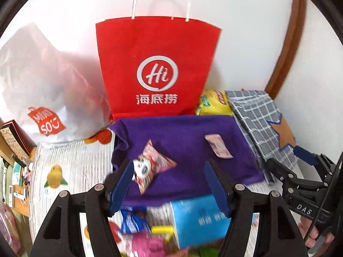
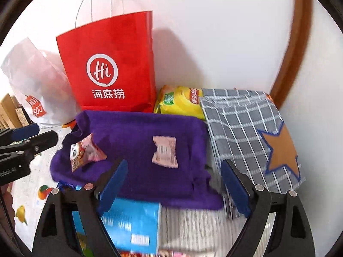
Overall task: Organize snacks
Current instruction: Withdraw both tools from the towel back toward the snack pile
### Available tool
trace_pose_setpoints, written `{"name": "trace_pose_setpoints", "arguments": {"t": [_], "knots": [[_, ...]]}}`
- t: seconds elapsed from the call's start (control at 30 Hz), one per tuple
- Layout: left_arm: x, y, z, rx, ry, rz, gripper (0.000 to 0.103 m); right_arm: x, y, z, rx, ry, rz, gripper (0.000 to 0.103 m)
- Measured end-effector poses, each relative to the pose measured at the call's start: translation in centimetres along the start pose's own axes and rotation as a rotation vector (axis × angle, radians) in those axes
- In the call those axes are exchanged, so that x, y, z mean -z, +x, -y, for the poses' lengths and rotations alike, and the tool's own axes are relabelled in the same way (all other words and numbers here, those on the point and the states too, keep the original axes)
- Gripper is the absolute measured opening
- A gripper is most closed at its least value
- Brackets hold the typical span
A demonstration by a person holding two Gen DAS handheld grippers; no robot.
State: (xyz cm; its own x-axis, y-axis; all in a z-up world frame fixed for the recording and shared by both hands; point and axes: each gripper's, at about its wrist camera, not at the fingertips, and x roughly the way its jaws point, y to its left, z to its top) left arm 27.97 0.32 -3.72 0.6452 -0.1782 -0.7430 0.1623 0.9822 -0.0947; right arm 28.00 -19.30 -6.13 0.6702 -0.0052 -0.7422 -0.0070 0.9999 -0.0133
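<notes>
A purple cloth lies spread in the middle. On it rest a pink panda snack packet and a small pale pink packet. My left gripper hovers above the cloth's near edge, open and empty; its left finger overlaps the panda packet in the picture. My right gripper is open wide over the cloth's near right corner, nothing between its fingers. A blue box lies just below both grippers, beside a blue wrapped sweet and a pink packet.
A red paper bag stands against the wall behind the cloth, a white plastic bag to its left. A yellow chip bag and a grey checked bag with a star lie at the right.
</notes>
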Motion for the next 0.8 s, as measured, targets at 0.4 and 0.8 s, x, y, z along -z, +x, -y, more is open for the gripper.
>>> {"name": "trace_pose_setpoints", "arguments": {"t": [0.4, 0.8], "knots": [[6.2, -5.1, 2.5, 0.027, 0.006, -0.013, 0.067, 5.8, -7.2, 2.9, 0.013, 0.049, 0.028, 0.088], [9.3, -6.9, 2.6, -0.010, -0.017, -0.007, 0.067, 9.3, -9.2, 4.3, 0.007, 0.061, 0.045, 0.088]]}}
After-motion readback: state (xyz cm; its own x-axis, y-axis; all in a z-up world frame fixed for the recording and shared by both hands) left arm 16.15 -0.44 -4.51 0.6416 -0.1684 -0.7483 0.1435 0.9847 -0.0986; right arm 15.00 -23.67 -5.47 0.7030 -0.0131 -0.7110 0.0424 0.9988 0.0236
